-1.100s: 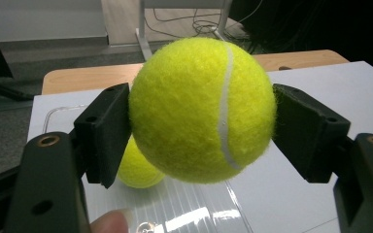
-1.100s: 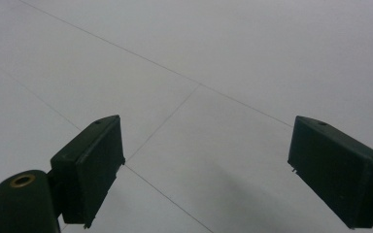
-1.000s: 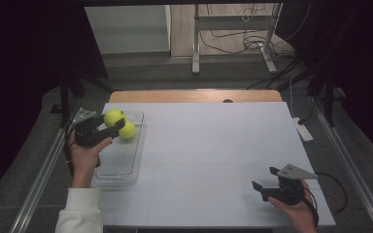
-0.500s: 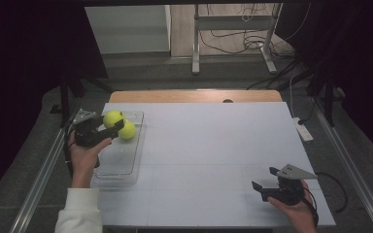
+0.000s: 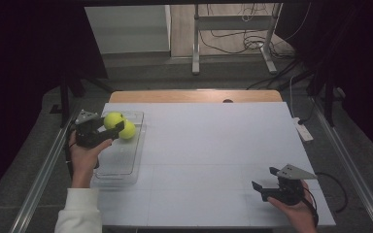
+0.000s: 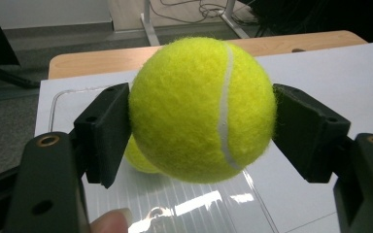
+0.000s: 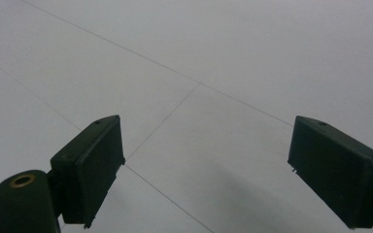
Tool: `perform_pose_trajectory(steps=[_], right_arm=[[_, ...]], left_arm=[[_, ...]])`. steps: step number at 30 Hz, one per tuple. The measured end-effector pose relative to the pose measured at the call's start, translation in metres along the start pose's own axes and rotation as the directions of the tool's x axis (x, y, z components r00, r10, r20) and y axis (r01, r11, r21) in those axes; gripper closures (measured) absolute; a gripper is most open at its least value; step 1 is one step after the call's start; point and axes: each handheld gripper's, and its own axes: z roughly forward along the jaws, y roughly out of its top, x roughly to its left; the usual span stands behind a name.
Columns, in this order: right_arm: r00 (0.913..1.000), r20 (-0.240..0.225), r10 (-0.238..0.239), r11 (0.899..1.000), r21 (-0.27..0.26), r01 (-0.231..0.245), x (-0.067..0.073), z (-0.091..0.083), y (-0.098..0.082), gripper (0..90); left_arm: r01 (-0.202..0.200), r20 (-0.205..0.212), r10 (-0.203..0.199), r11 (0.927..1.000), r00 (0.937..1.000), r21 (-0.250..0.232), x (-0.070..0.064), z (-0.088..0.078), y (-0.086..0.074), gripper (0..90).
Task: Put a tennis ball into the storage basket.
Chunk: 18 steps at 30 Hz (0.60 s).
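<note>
Fuzzy felt tennis ball [image 6: 201, 109], glossy clear ribbed plastic tray [image 5: 126, 165], matt white tabletop [image 5: 213, 145], matt black claw pads [image 6: 104, 131]

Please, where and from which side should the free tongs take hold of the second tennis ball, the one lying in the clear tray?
Probably across its widest middle, coming from above. The second tennis ball lies low in the clear tray, whose walls block a level approach, and the left tongs already hold the first ball right beside it. The right tongs are open wide enough, judging by the look.

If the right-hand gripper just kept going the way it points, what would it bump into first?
Probably nothing but the white table top: the right gripper, jaws open and empty, aims slightly downward across bare surface. Depth is hard to judge.
</note>
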Motion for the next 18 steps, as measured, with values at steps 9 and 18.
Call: perform_pose_trajectory(steps=[9, 18], right_arm=[[1.0000, 0.000, 0.000, 1.000, 0.000, 0.000, 0.0001, 0.0000, 0.0000, 13.2], [1.0000, 0.004, -0.002, 1.000, 0.004, 0.002, 0.0004, 0.0002, 0.0001, 13.2]], left_arm=[[0.000, -0.001, 0.000, 0.9998, 1.0000, 0.022, 0.0012, 0.0028, -0.0018, 26.8], [-0.004, -0.007, 0.004, 0.9987, 1.0000, 0.050, 0.0025, 0.0067, -0.0039, 26.8]])
